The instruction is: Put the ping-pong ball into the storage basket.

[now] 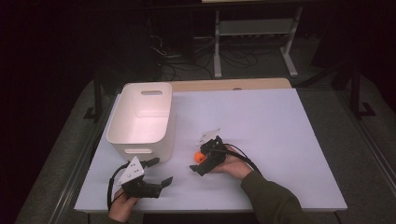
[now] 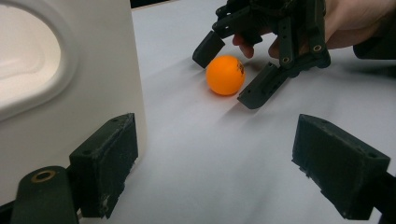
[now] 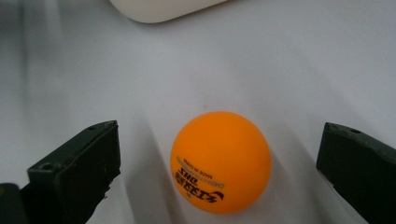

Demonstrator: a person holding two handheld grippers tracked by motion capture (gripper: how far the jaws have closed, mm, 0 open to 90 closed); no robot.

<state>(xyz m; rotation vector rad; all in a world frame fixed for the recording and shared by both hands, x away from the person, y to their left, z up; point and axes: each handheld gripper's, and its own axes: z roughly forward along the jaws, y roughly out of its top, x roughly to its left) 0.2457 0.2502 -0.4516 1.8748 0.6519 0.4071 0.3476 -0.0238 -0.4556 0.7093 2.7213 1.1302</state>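
Item: orange ball (image 3: 220, 162) printed "DHS", lying between my right gripper (image 1: 201, 157)'s wide-spread fingers (image 3: 77, 170), touching neither; my left gripper (image 1: 156, 175) gapes wide beside the white bin (image 1: 122, 135).

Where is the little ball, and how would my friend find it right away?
Start at the big white bin on the left of the white table. Just right of the bin's near corner, the right gripper stands open around a small ball on the tabletop. It is the one bright orange thing, with black print on it.
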